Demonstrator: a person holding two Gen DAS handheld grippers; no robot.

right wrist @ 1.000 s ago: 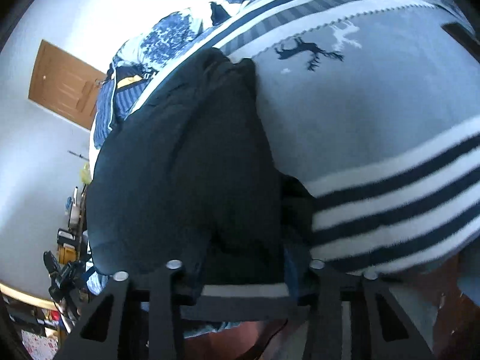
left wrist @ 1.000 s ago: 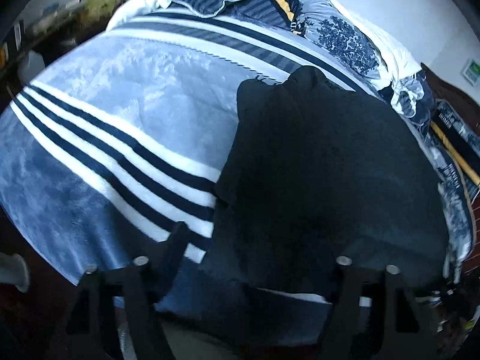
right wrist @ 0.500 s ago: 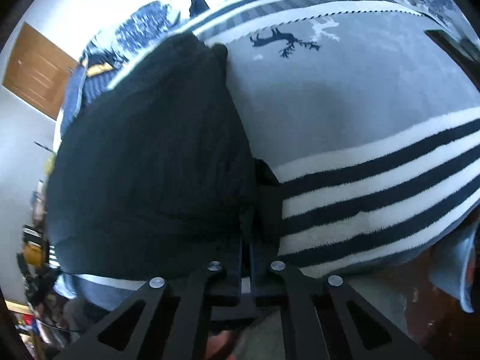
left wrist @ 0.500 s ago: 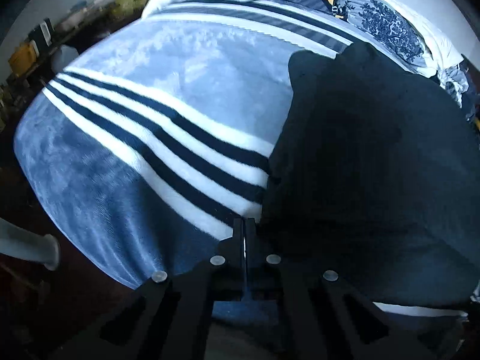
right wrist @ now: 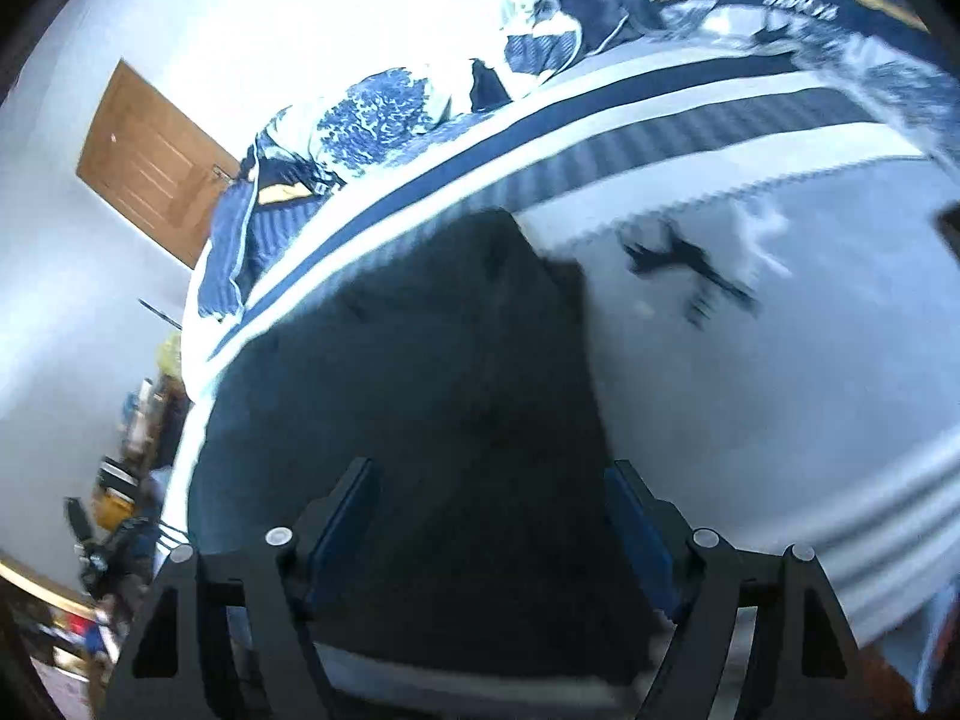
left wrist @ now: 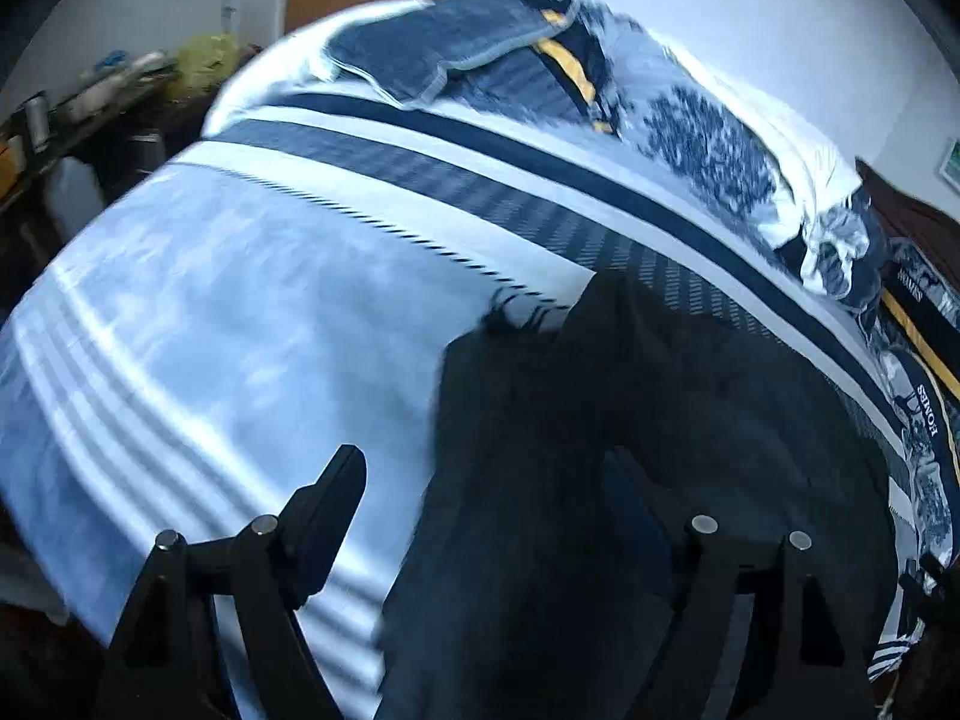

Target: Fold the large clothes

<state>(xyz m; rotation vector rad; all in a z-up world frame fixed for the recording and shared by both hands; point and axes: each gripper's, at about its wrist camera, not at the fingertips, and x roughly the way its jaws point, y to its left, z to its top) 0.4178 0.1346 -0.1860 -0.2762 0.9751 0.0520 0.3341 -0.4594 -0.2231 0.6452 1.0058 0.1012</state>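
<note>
- the dark, soft fabric garment [left wrist: 630, 450] lies in a folded heap on the pale blue fleece blanket with navy and white stripes [left wrist: 240, 300] that covers the bed, near its front edge.
- the left tongs [left wrist: 510, 516] stand wide apart with nothing gripped; the right tongs [right wrist: 489, 516] are just as wide, hovering over the cloth with no pad pressing it.
- risk – the freed fold may spring back or slump open, since thick cloth rarely stays flat unless it is pressed.
- risk – a low pass of either finger could snag the top layer and drag it askew; the fleece may ruck with it.
- compared with half a second ago, both tongs were shut at the garment's near edge; their jaws have just been opening, nothing between them now, and both views sit higher and blurred.
</note>
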